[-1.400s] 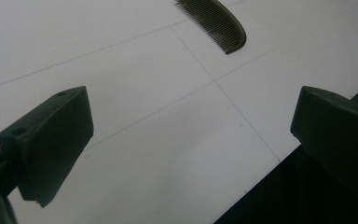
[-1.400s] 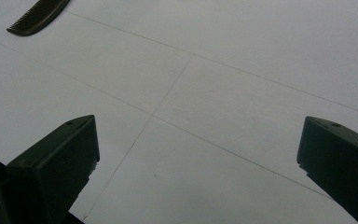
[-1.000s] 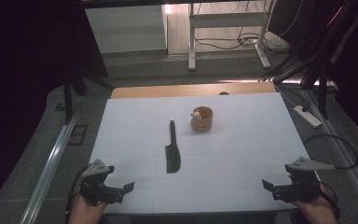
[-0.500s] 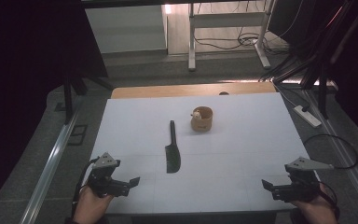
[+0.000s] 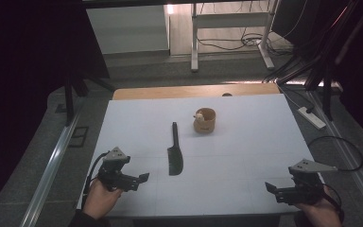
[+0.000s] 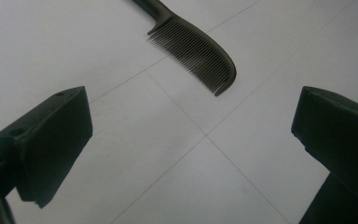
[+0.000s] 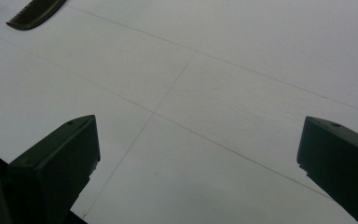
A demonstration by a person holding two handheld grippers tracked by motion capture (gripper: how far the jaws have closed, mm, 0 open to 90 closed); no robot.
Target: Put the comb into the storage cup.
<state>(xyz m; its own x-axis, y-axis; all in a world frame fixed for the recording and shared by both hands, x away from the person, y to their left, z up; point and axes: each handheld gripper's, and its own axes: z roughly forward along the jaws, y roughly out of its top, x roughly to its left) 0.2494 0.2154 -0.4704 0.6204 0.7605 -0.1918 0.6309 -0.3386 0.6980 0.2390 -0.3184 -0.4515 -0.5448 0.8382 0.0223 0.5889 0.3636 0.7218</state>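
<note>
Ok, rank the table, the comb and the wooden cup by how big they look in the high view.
1. Table: by far the largest, since it carries the rest.
2. Comb: long and dark, clearly longer than the cup is wide.
3. Wooden cup: smallest, though it sits farther from the camera, which shrinks it a little.

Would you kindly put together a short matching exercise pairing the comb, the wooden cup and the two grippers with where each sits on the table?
Column one:
1. comb
2. wooden cup
3. left gripper
4. right gripper

Column two:
A. near edge, at the table's right corner
B. lying flat at the middle of the white table
C. near edge, at the left, jaws open toward the comb
D. standing beyond the comb, a little to its right

Pairs: 1-B, 2-D, 3-C, 4-A
</note>
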